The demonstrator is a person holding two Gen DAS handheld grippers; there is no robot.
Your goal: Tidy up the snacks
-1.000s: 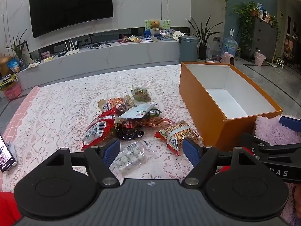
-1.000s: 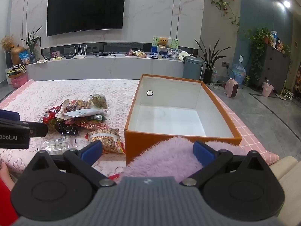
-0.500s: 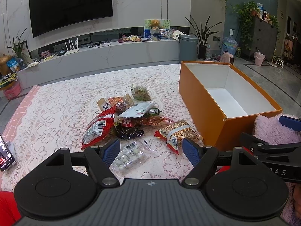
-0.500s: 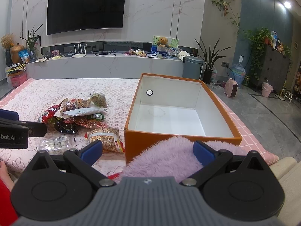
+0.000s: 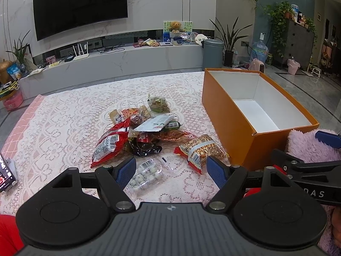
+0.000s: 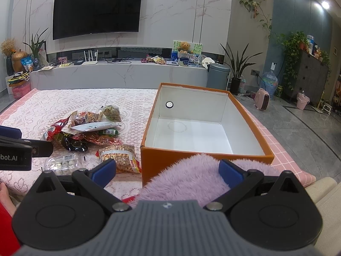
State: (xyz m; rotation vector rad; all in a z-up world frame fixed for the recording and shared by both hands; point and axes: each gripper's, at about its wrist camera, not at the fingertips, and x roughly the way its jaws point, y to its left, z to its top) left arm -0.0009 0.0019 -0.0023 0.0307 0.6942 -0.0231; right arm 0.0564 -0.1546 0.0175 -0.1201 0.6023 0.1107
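A pile of snack packets [image 5: 147, 132] lies on a lace-covered table; it also shows in the right wrist view [image 6: 89, 130]. Nearest me are a clear pack of white balls [image 5: 147, 176] and a red-edged peanut packet [image 5: 202, 151]. An open orange box [image 5: 230, 123] with a white, empty inside stands to the right of the pile, also in the right wrist view [image 6: 204, 149]. My left gripper [image 5: 170, 169] is open and empty, just above the clear pack. My right gripper [image 6: 167, 170] is open and empty, before the box's near wall, over a purple fluffy sleeve [image 6: 191, 179].
The lace cloth [image 5: 64, 123] covers the table, with pink edges. A phone [image 5: 5, 176] lies at the left edge. A grey TV bench [image 6: 119, 74], a bin [image 6: 218, 76] and plants stand beyond the table. The right gripper's body shows in the left wrist view [image 5: 307, 170].
Both grippers have shifted only slightly; the snack pile and box sit a touch higher in the views. Nothing was taken hold of or let go.
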